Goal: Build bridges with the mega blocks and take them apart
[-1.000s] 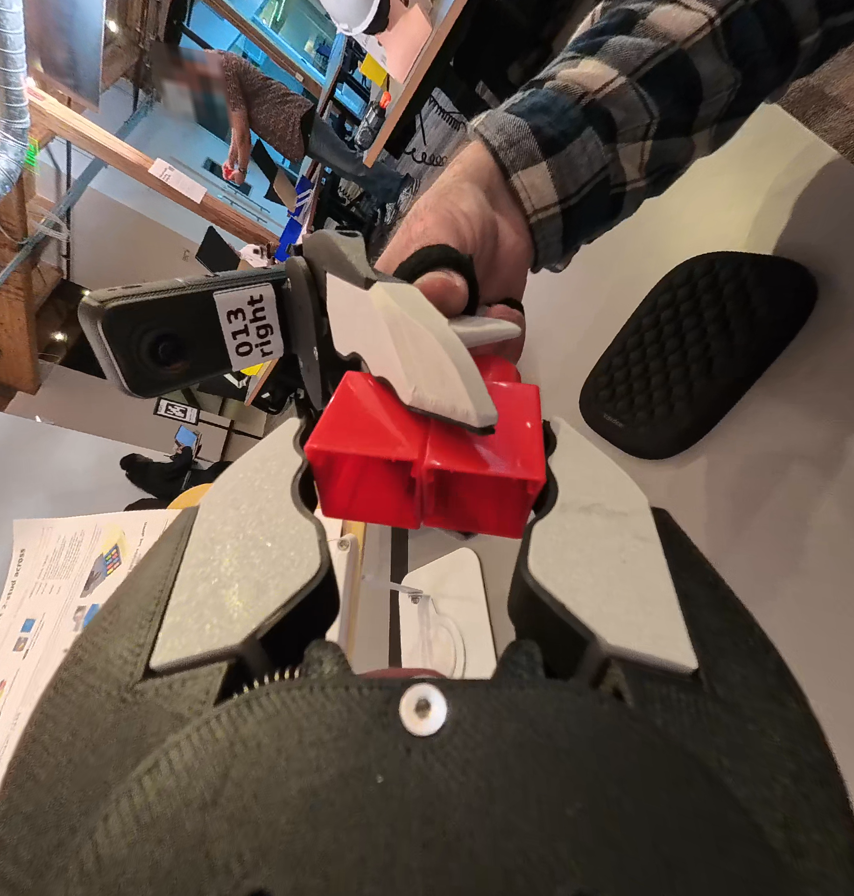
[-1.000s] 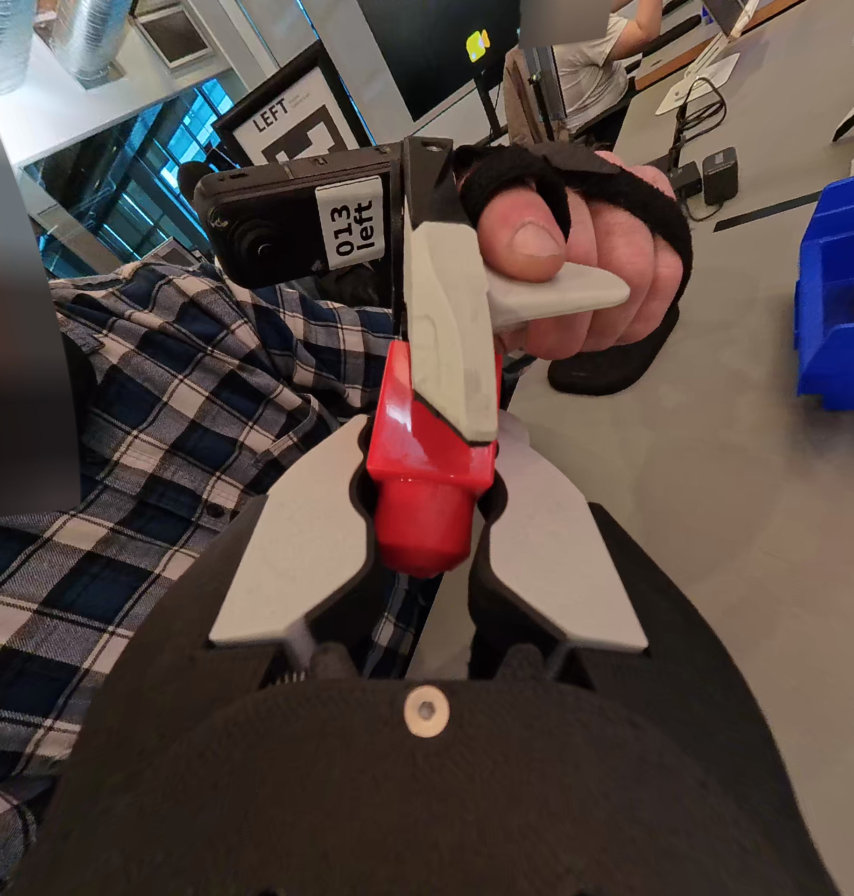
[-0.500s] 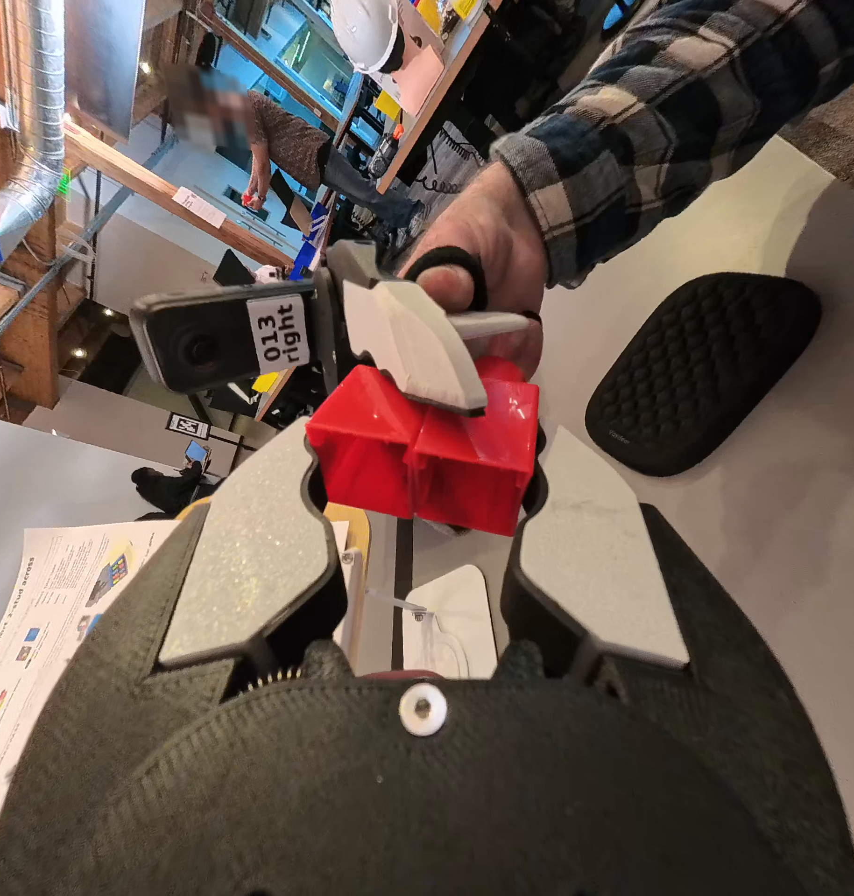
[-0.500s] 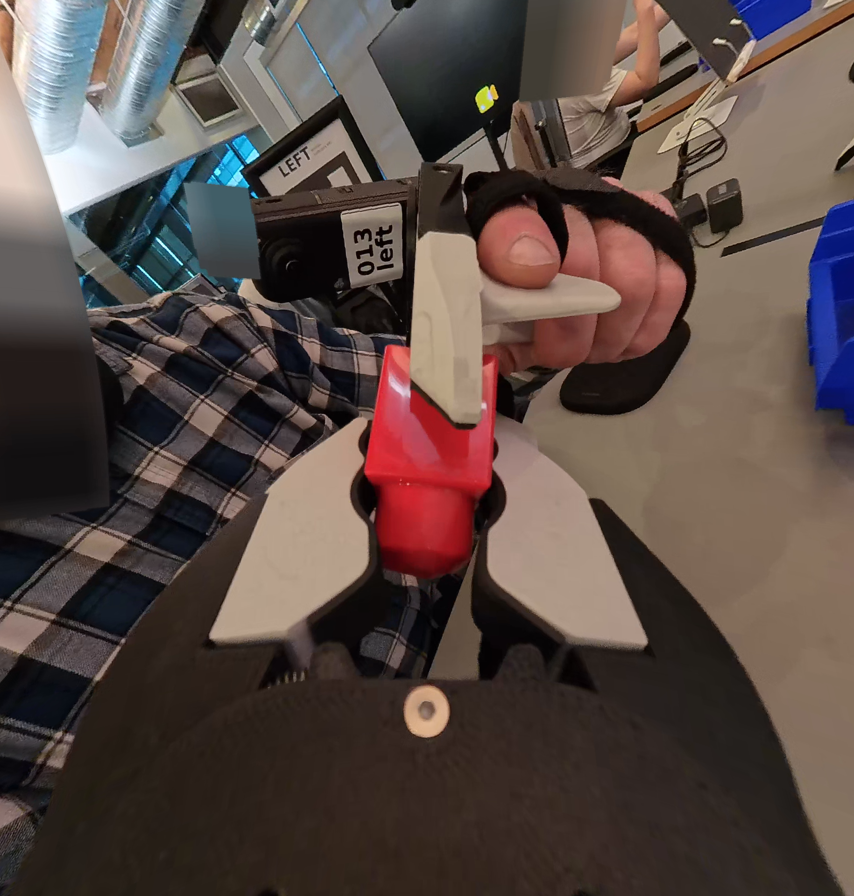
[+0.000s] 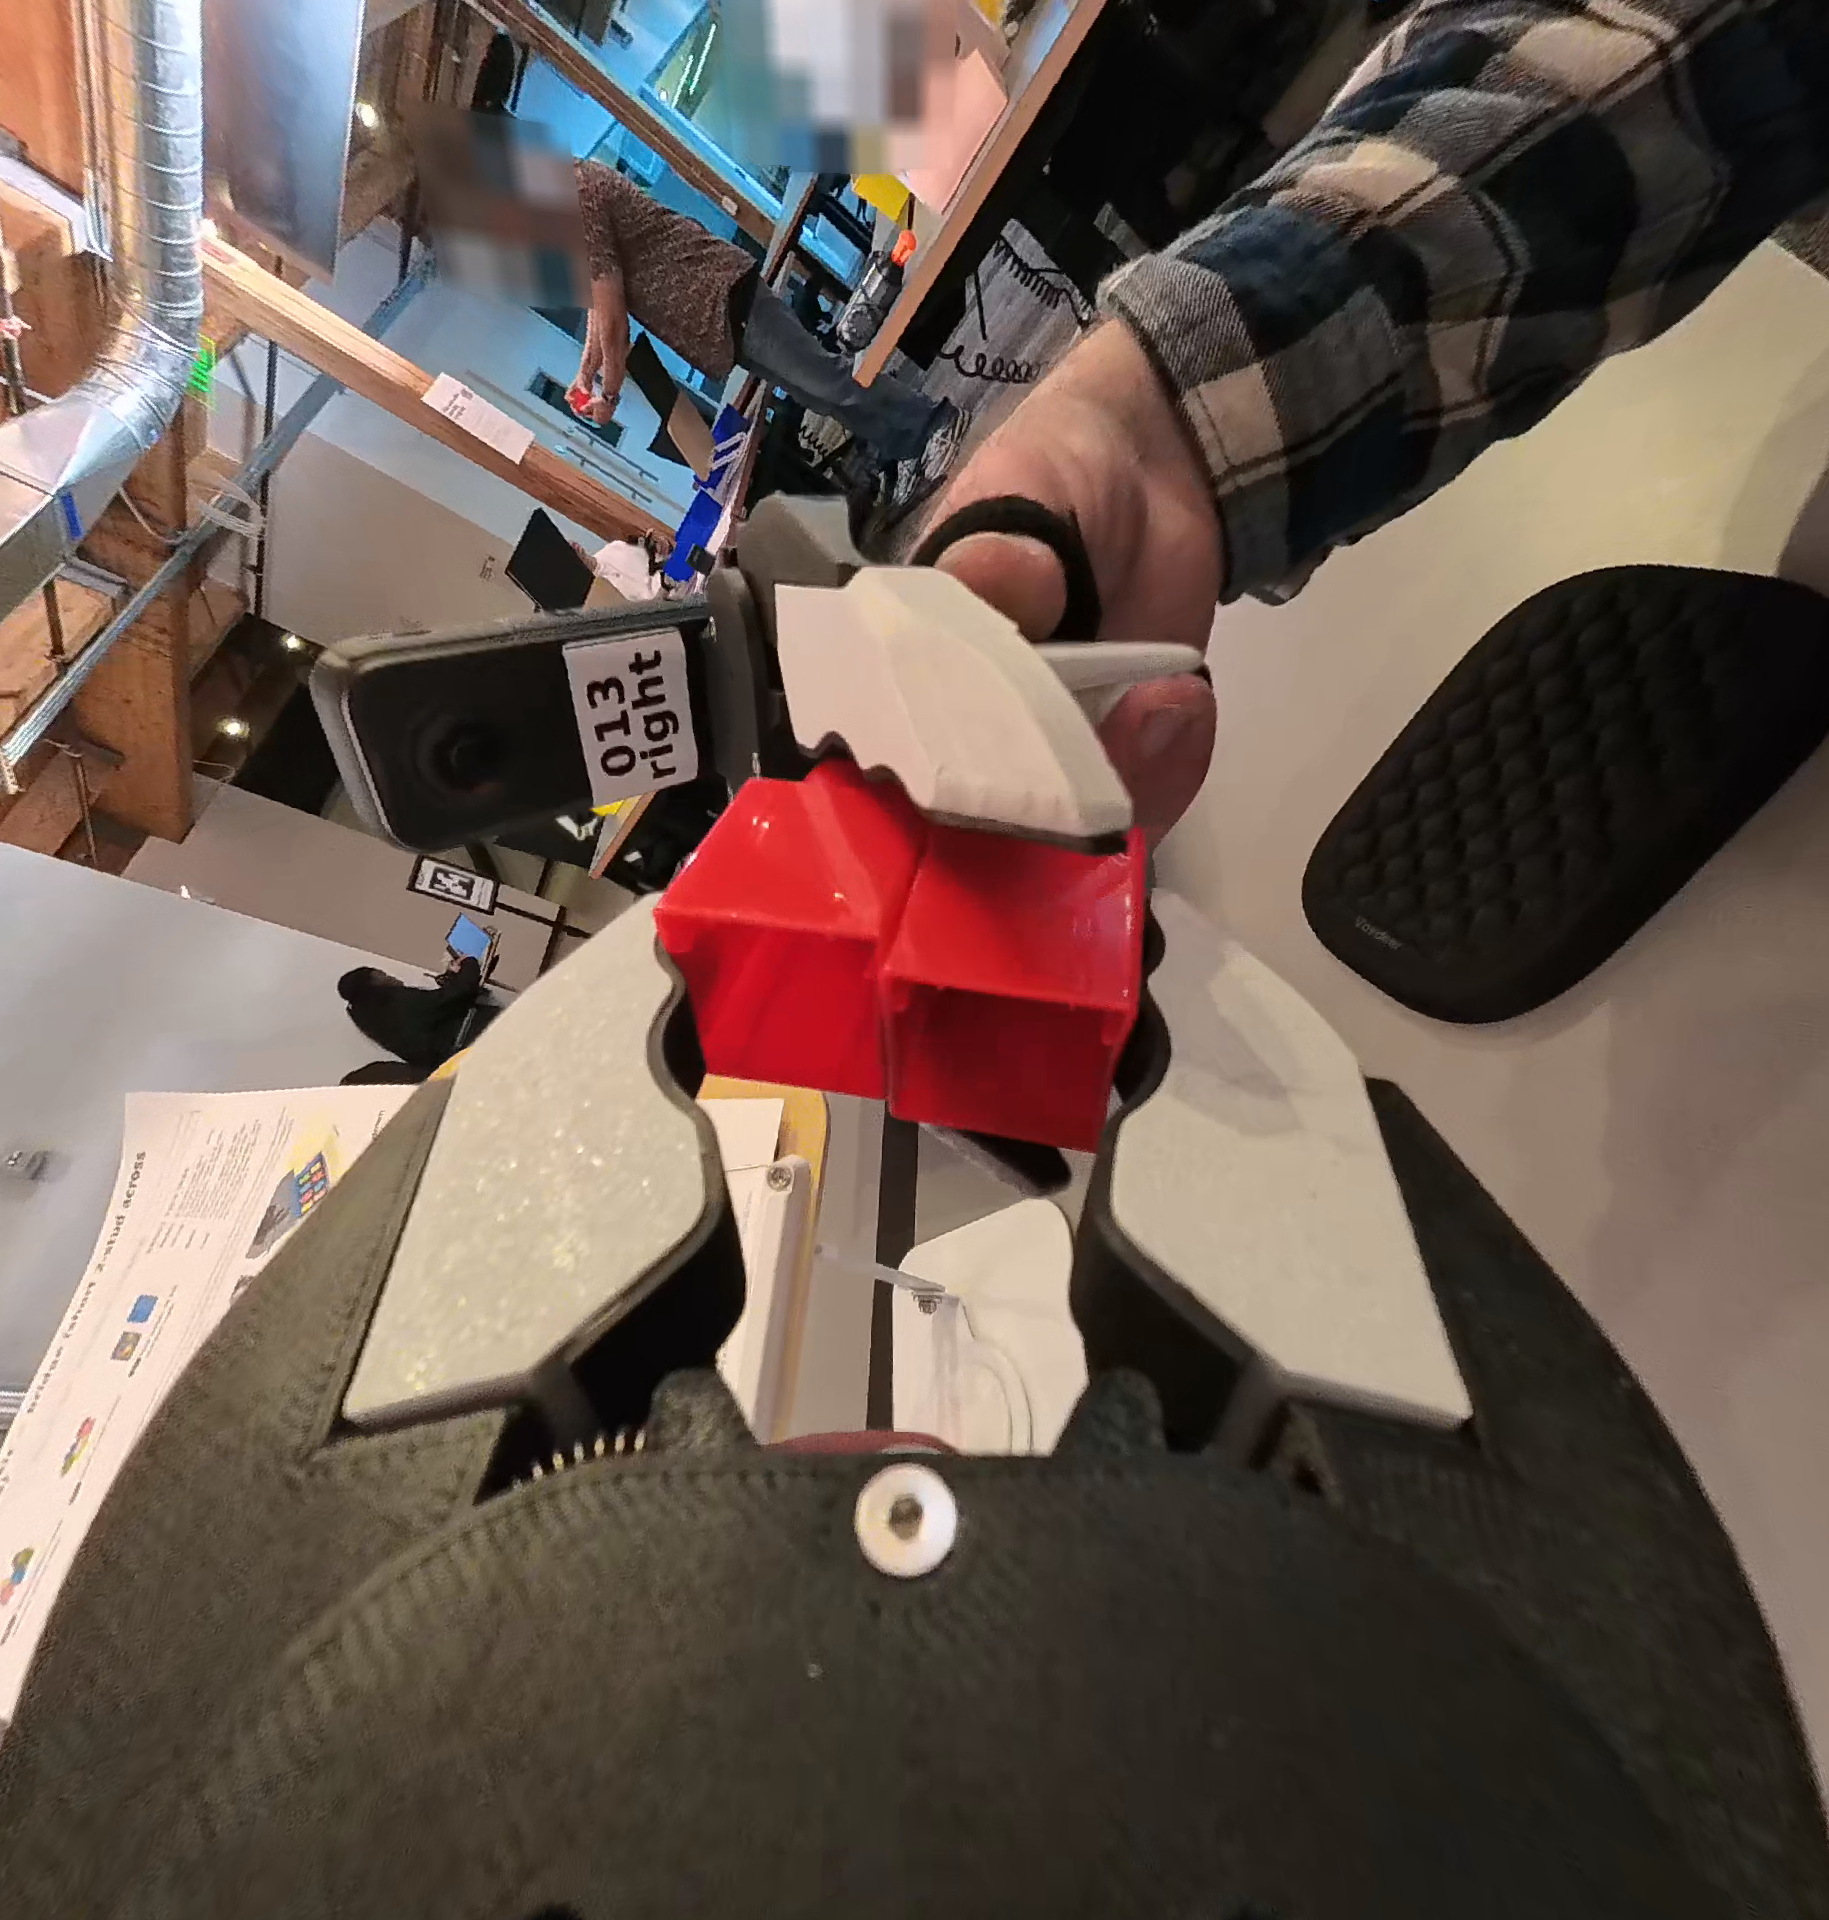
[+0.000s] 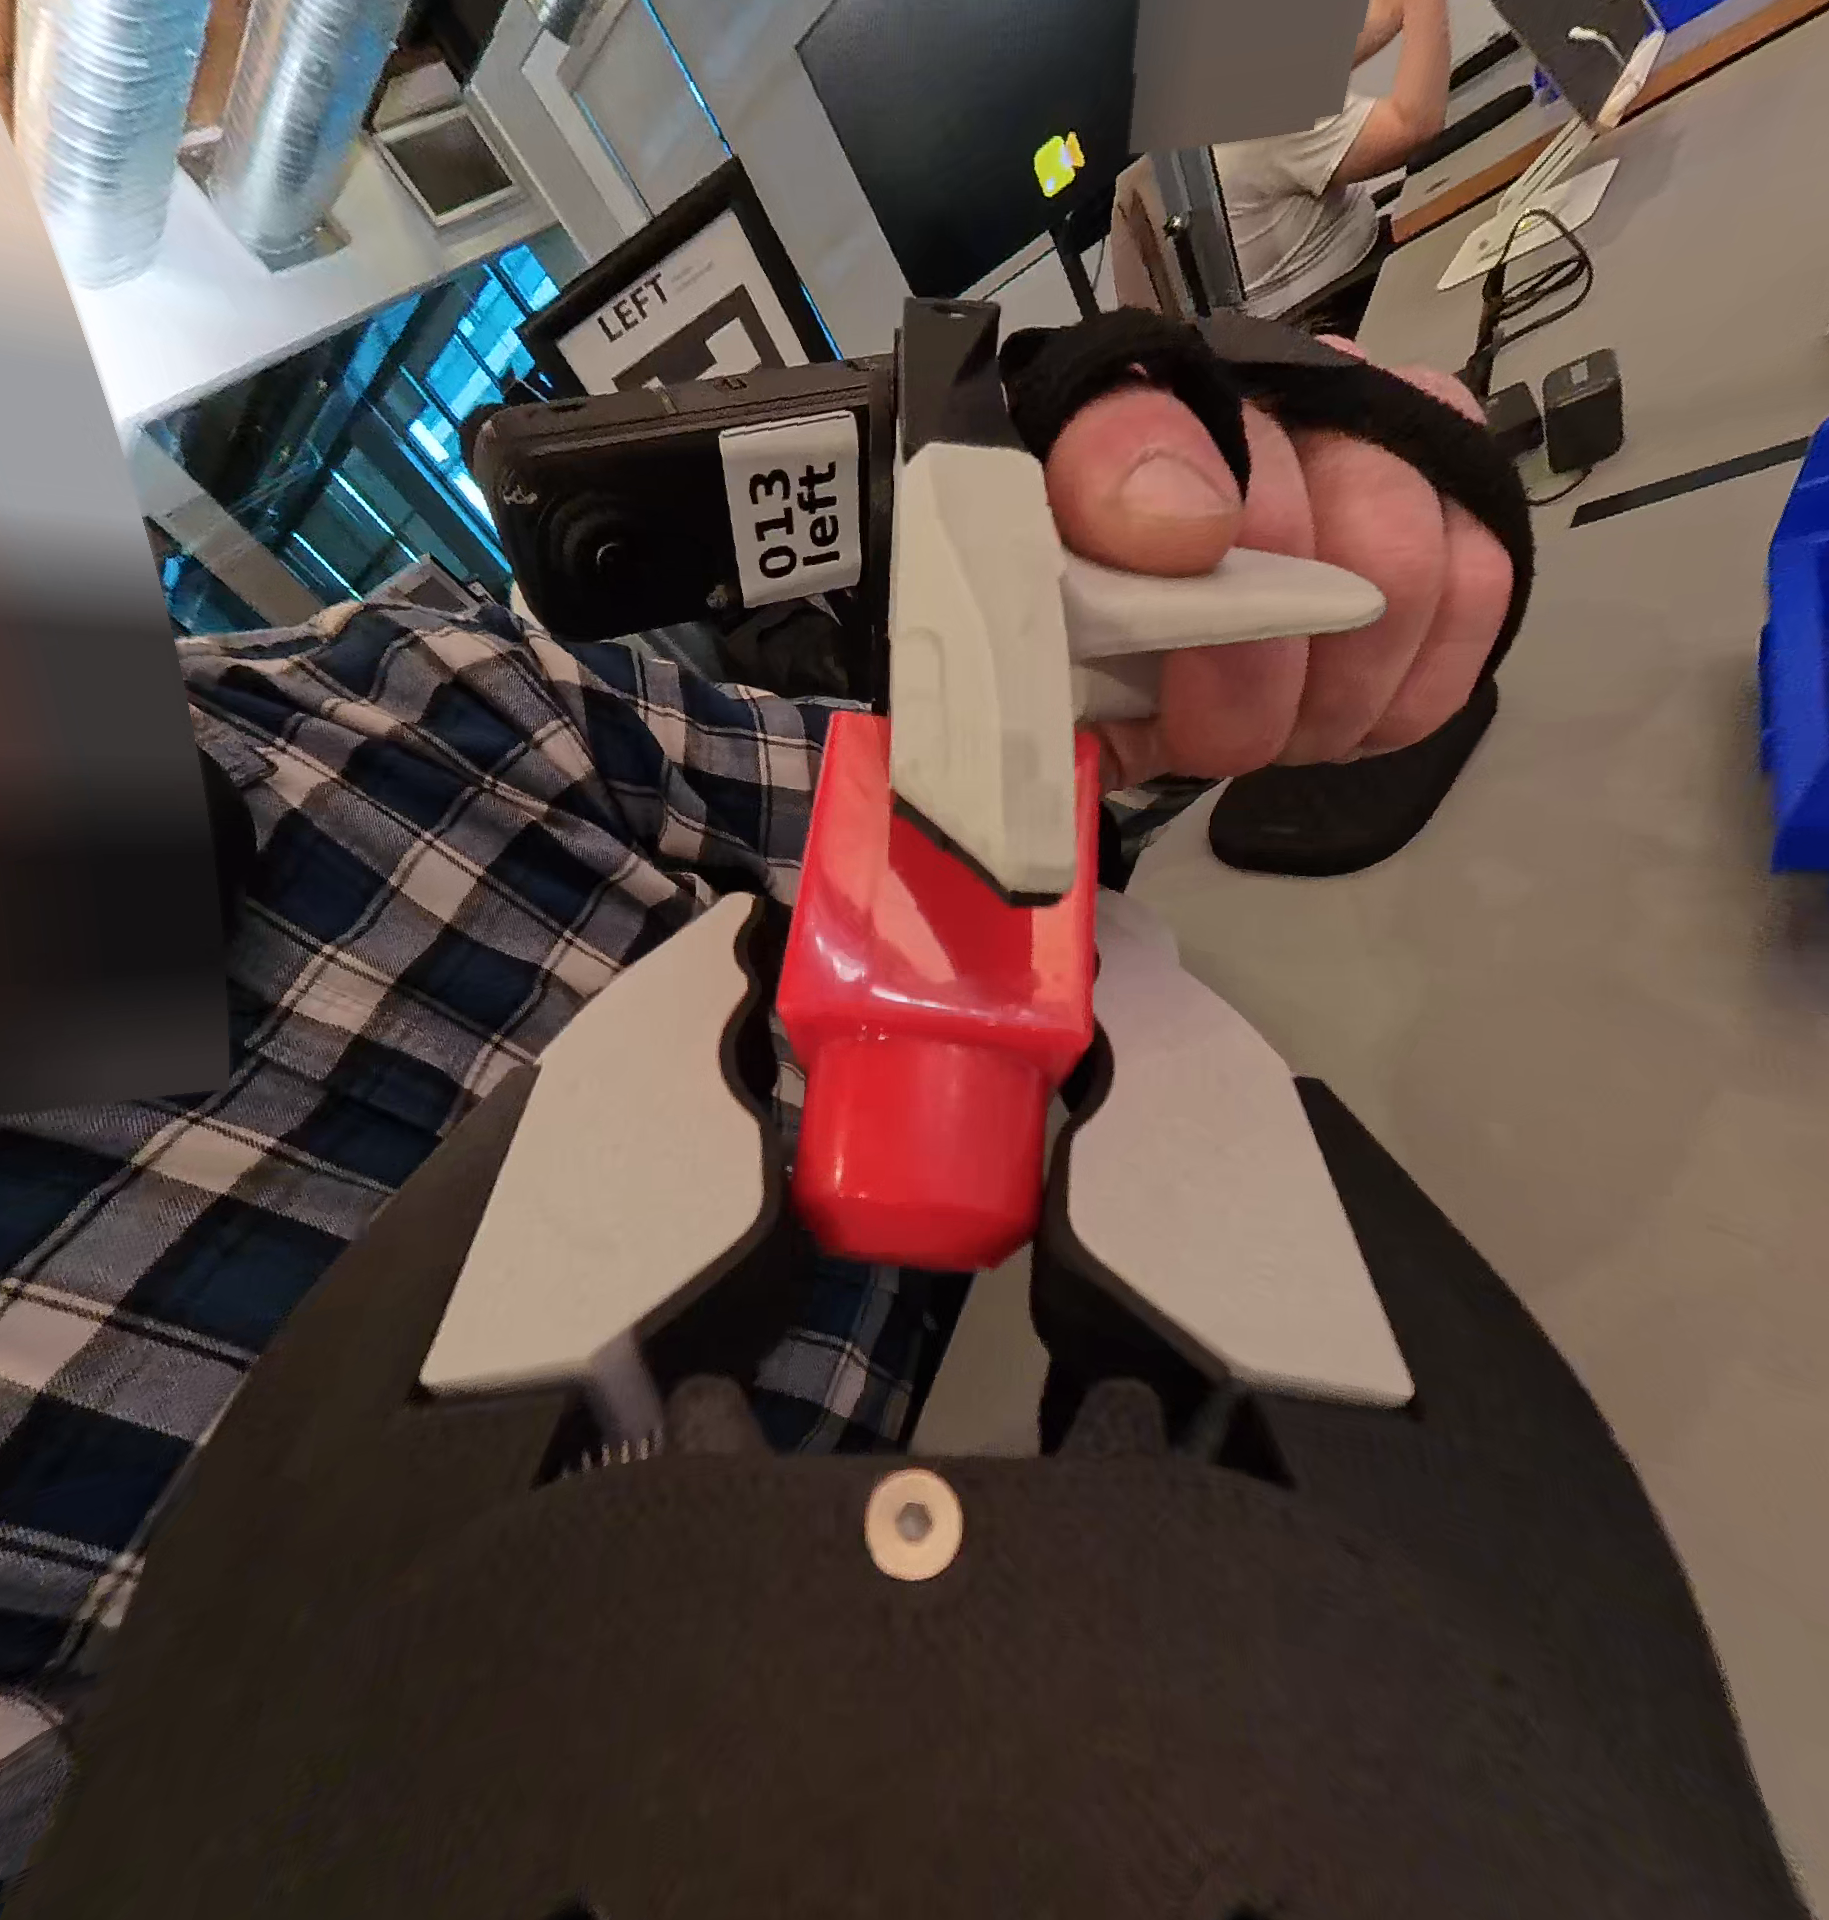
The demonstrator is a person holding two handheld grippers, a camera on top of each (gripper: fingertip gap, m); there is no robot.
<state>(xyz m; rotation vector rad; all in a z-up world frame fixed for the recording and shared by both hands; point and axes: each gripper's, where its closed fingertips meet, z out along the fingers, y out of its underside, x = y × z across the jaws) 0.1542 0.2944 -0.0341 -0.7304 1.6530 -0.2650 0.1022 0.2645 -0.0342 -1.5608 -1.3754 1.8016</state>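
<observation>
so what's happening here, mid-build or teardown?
Can't tell which. A person in a plaid shirt holds a gripper in each hand, and both meet in the air on the same pair of joined red blocks. The left gripper spans the pair across its width, fingers against both outer sides. The right gripper straddles one block end-on, a stud pointing back at its camera; it looks opened a little, with a slight gap at one finger. A blue bin sits on the table beyond.

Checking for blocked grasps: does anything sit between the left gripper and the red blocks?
Nothing visible does. The red blocks lie directly between the fingers of the left gripper; the right gripper flanks their far end.
</observation>
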